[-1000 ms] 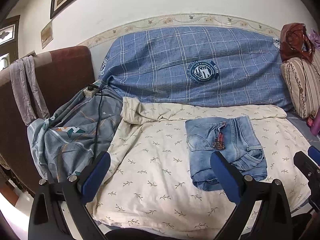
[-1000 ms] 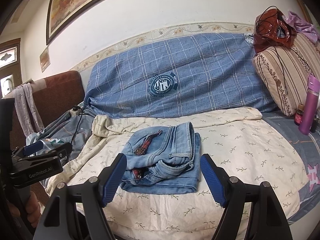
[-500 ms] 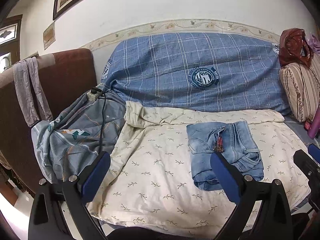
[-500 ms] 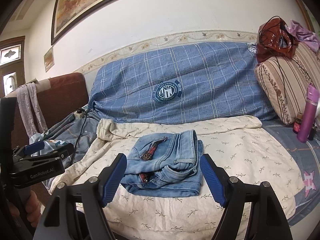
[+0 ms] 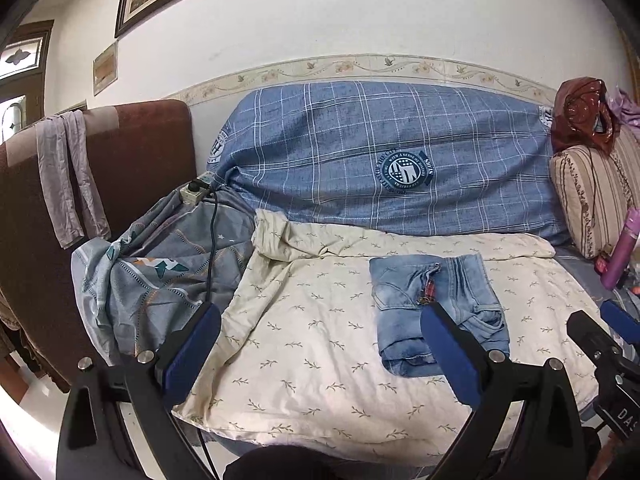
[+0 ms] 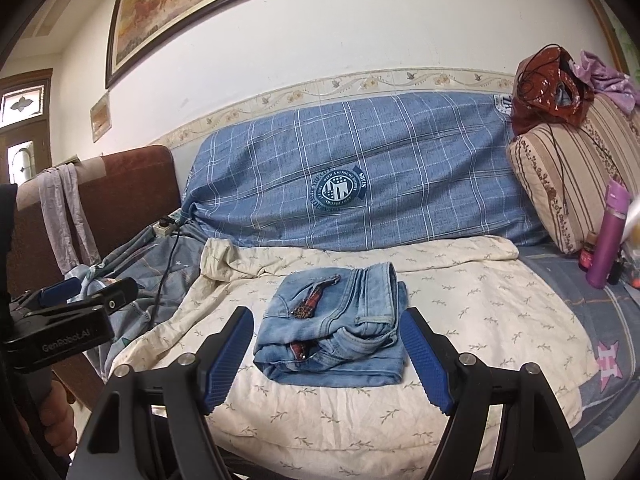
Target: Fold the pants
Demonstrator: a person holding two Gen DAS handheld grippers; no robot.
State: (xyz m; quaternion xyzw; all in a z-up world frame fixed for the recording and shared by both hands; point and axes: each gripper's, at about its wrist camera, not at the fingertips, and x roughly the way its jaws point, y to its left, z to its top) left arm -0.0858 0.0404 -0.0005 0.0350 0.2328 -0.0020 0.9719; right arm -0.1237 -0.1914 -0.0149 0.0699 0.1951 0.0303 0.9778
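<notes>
Pants [image 6: 334,330]: pale blue denim, folded into a compact squarish bundle, lying on the cream leaf-print sheet [image 6: 460,304] that covers the sofa seat, toward its front middle. Waistband and a reddish patterned belt [image 6: 316,296] show on top of the bundle. Left tongs [image 5: 320,344]: spread wide, nothing between the blue pads, held clear of the sheet, with the pants off to their right side. Right tongs [image 6: 326,356]: likewise spread wide and empty, the bundle framed between the two pads but not touched. Behind: blue checked cover [image 6: 360,168] over the sofa back. Left end: grey patterned blanket [image 5: 152,276] with a power strip [image 5: 194,192] and black cord. Right end: striped pillow [image 6: 568,184], purple bottle [image 6: 606,236].
</notes>
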